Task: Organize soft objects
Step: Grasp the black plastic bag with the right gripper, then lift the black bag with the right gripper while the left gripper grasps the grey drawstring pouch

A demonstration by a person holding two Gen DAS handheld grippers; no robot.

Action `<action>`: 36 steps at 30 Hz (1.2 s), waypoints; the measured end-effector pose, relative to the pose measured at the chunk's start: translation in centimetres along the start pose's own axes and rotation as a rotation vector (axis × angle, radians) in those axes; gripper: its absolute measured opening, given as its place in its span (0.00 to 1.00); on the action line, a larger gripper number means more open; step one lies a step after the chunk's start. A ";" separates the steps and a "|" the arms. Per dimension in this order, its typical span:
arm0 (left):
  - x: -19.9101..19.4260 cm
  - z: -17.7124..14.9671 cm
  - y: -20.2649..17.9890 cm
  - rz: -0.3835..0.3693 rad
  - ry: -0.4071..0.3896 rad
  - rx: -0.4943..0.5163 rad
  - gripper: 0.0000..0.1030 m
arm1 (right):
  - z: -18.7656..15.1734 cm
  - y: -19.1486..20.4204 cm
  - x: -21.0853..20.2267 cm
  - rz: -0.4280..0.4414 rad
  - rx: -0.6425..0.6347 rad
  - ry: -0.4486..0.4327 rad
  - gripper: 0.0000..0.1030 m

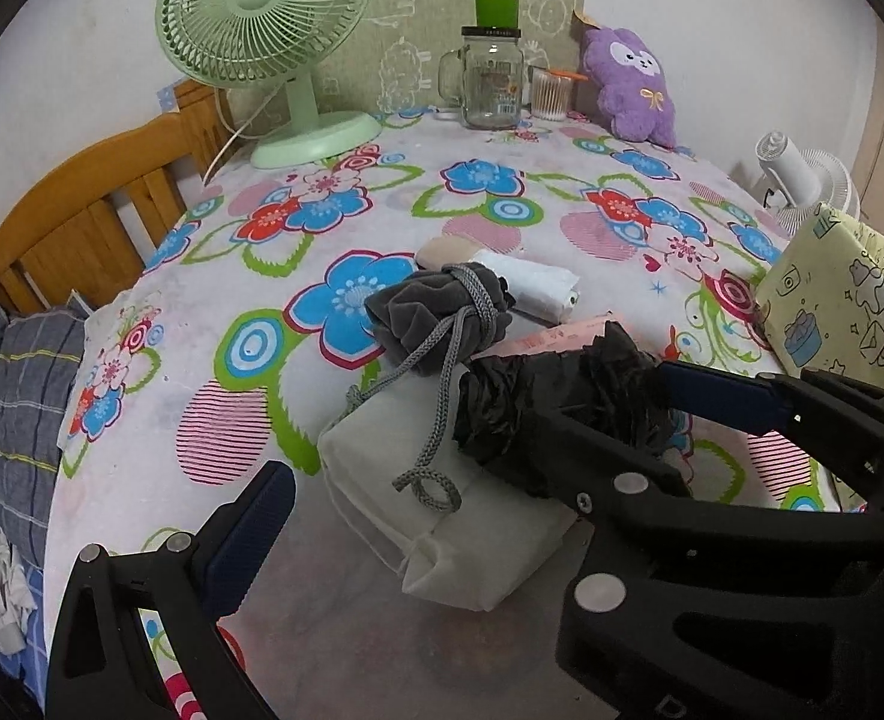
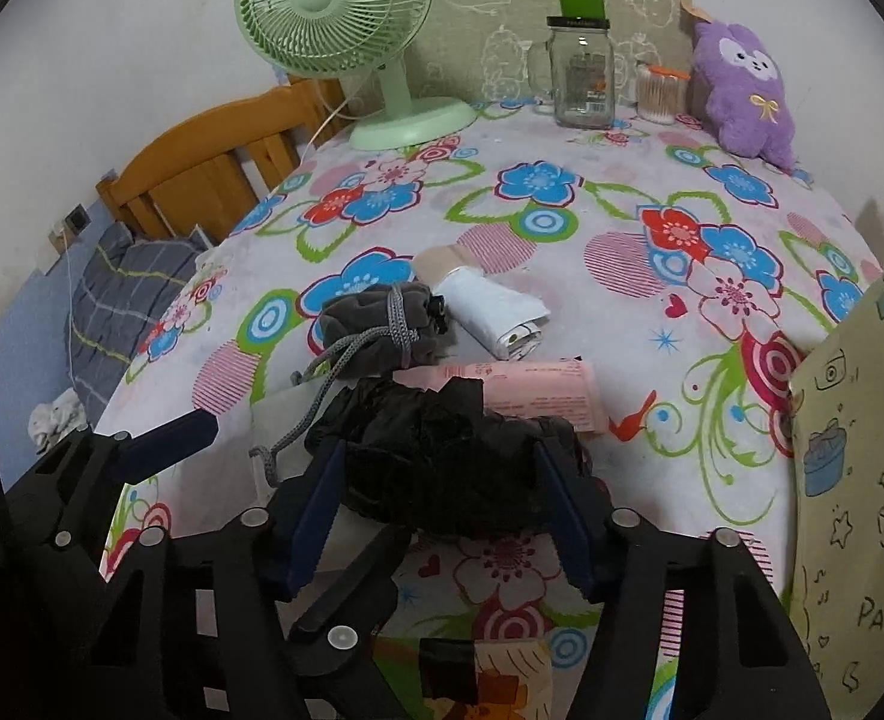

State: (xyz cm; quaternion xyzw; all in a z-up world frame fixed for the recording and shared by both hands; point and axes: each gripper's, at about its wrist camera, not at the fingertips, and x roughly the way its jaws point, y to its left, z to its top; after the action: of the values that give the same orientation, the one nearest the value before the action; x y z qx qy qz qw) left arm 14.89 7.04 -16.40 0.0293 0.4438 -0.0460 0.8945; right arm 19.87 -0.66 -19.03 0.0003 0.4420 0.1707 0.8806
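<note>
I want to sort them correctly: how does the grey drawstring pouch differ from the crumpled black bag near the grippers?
The grey drawstring pouch looks like matte velvety cloth, tied with a cord; the black bag is crinkled, shiny and untied. The pouch lies free on the table; the black bag sits between the pads of the right gripper. The pouch looks smaller. Both are soft, dark and bunched.

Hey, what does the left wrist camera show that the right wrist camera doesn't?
Only the left wrist view shows the whole white folded bag and the white fan clearly. Only the right wrist view shows the right gripper straddling the black bundle from both sides, and the full pink sheet. Both show the green fan, glass jar, purple plush and grey pouch.
</note>
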 end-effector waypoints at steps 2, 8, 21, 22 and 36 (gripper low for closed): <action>0.1 0.0 0.0 0.003 0.005 -0.002 1.00 | 0.0 0.1 0.1 -0.002 -0.011 0.000 0.56; 0.0 0.0 -0.4 0.008 0.002 0.011 1.00 | 0.0 -0.1 0.0 -0.018 -0.012 0.007 0.37; -1.5 1.5 -1.3 -0.004 -0.050 -0.003 1.00 | 0.3 -0.8 -3.1 -0.036 0.001 -0.065 0.23; -1.6 1.7 -1.3 -0.006 -0.056 -0.003 1.00 | 0.4 -1.0 -3.3 -0.039 0.004 -0.072 0.23; -0.4 5.1 -1.8 -0.043 -0.098 -0.007 1.00 | 3.0 -2.9 -3.8 -0.106 0.095 -0.138 0.23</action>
State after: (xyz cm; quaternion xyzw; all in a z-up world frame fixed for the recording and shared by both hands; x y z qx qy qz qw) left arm 18.47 4.78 -13.02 0.0144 0.3999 -0.0652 0.9141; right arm 21.00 -4.11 -14.74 0.0305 0.3872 0.1021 0.9158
